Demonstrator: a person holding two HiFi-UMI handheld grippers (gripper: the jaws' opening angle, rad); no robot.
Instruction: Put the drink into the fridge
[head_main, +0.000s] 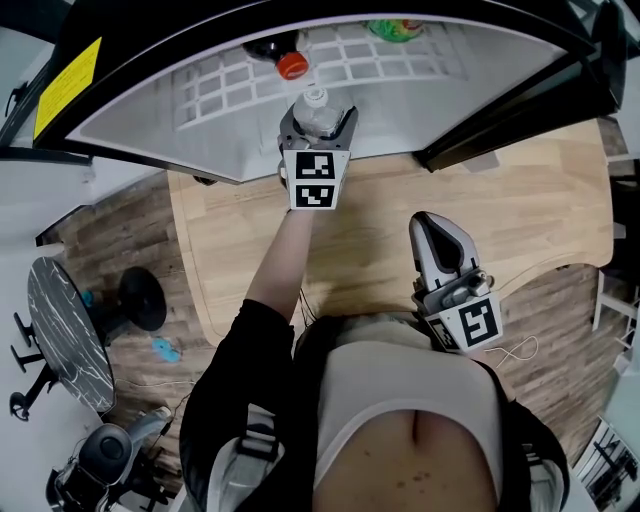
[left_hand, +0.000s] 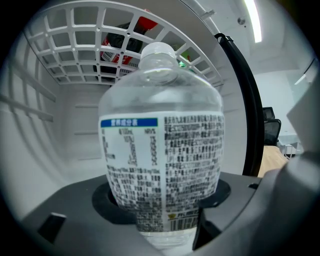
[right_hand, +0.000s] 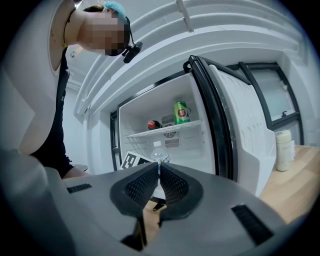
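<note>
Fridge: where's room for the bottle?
Under the white wire shelf, the white fridge compartment around the clear water bottle is bare. On the shelf, free between the red-capped dark bottle and green can; crowded by them.

The drink, a clear plastic bottle (left_hand: 162, 150) with a white cap and a white label carrying dense dark print under a blue band, stands upright in the middle of the left gripper view. The left gripper (head_main: 317, 118) clamps its lower body. In the head view it sits at top centre, at the mouth of the open, white-walled fridge (head_main: 200, 130), below a wire shelf (left_hand: 75, 30).
</note>
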